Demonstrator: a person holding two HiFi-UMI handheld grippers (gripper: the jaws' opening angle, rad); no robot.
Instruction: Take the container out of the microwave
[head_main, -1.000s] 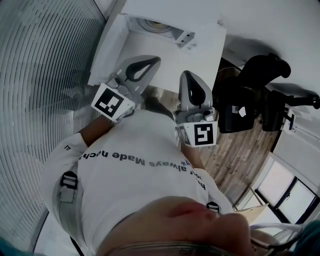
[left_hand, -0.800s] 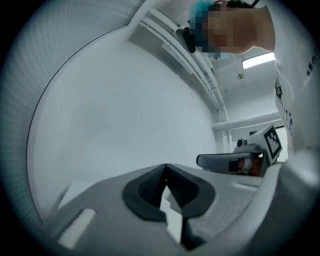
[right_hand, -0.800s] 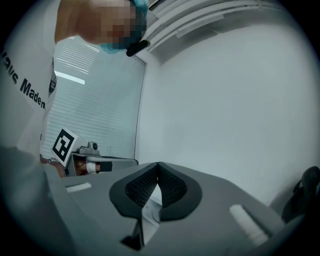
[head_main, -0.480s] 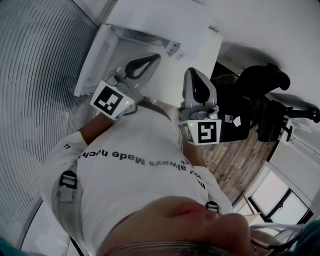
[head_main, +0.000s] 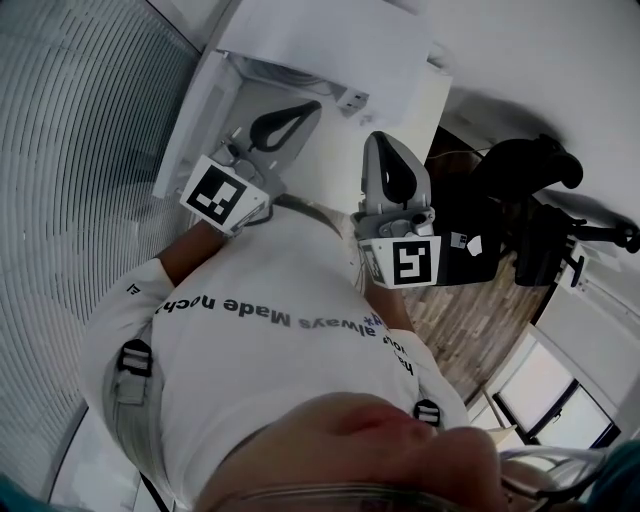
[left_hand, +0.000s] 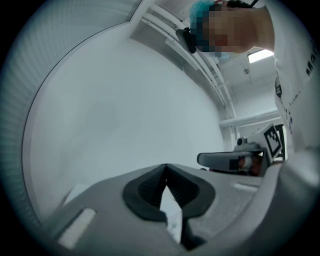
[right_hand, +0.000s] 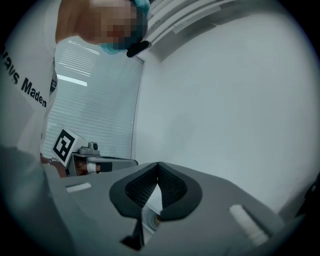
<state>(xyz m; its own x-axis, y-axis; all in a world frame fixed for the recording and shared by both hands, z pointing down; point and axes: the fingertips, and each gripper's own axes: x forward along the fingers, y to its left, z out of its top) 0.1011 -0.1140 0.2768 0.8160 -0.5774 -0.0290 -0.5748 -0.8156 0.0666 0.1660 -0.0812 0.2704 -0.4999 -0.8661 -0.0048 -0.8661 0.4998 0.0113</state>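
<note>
The white microwave (head_main: 325, 45) stands at the top of the head view, with a white flat surface (head_main: 400, 105) in front of it. The container is hidden in the head view. In the right gripper view a small round rim (right_hand: 150, 221) shows through the gap under the jaws; I cannot tell what it is. My left gripper (head_main: 314, 106) points at the microwave's front, shut with nothing between its pads (left_hand: 166, 166). My right gripper (head_main: 375, 140) is beside it to the right, also shut and empty (right_hand: 158, 164).
A small latch piece (head_main: 350, 98) sticks out at the microwave's front edge. White blinds (head_main: 70, 150) run along the left. A black chair and black gear (head_main: 510, 190) stand at the right over a wooden floor (head_main: 455, 315). A window (head_main: 560, 400) lies at lower right.
Both grippers have moved forward to the microwave, side by side, and both stay shut. The round thing seen inside the microwave one second ago is now out of the head view.
</note>
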